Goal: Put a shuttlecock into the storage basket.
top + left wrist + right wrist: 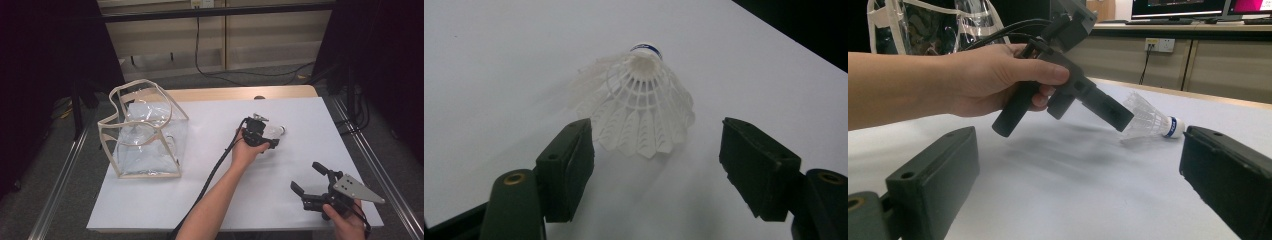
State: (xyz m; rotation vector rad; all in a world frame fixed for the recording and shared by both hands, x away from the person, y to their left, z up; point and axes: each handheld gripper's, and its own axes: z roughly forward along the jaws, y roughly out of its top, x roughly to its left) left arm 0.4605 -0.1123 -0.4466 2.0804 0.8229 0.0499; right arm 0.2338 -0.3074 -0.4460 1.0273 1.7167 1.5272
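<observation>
1. My left gripper [268,136] is at the shuttlecock [639,100], which lies on its side on the white table [200,200].
2. The jaws stand apart, one on each side of the feather skirt; the pads do not press on it. The shuttlecock is not gripped.
3. The shuttlecock's cork end points away from my left gripper, skirt toward the jaws.
4. My right gripper [310,180] rests well apart from the shuttlecock, toward the table's near right corner, jaws wide open and holding nothing.
5. A clear bag [145,132] with beige trim stands upright, well to the left of the shuttlecock.
</observation>
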